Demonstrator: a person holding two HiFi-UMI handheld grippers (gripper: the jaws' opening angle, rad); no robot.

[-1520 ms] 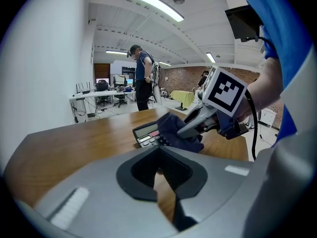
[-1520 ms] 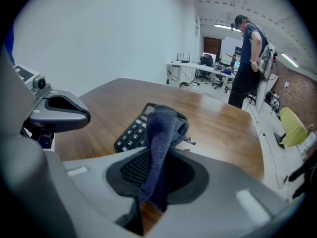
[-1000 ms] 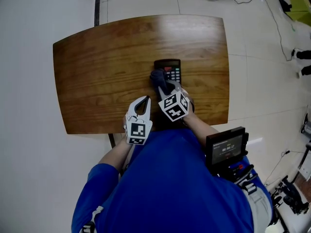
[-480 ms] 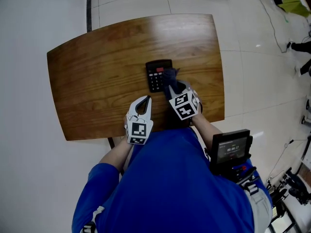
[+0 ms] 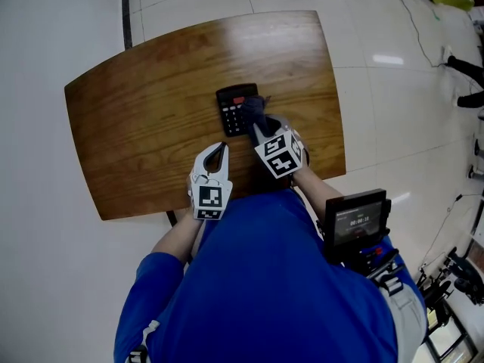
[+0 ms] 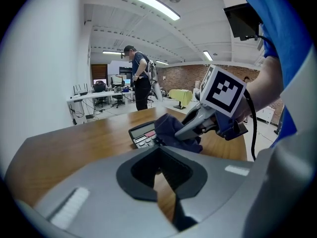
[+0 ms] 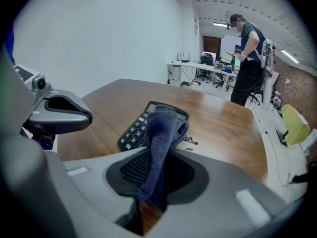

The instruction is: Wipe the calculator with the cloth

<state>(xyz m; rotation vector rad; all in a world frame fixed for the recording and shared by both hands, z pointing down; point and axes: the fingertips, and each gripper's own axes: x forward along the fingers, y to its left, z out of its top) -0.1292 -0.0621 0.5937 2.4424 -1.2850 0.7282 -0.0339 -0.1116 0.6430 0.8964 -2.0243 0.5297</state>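
The right gripper [image 5: 259, 125] points steeply down over the calculator [image 5: 233, 112], its jaws pinching a dark blue cloth [image 7: 157, 133]. The cloth's free end lies on the right side of the keypad. The left gripper [image 5: 218, 150] is held low over the near edge of the wooden table [image 5: 136, 112], jaws pressed together with nothing between them. The calculator lies flat near the table's middle. One second ago the cloth covered the calculator's left side; it has since crossed to the right.
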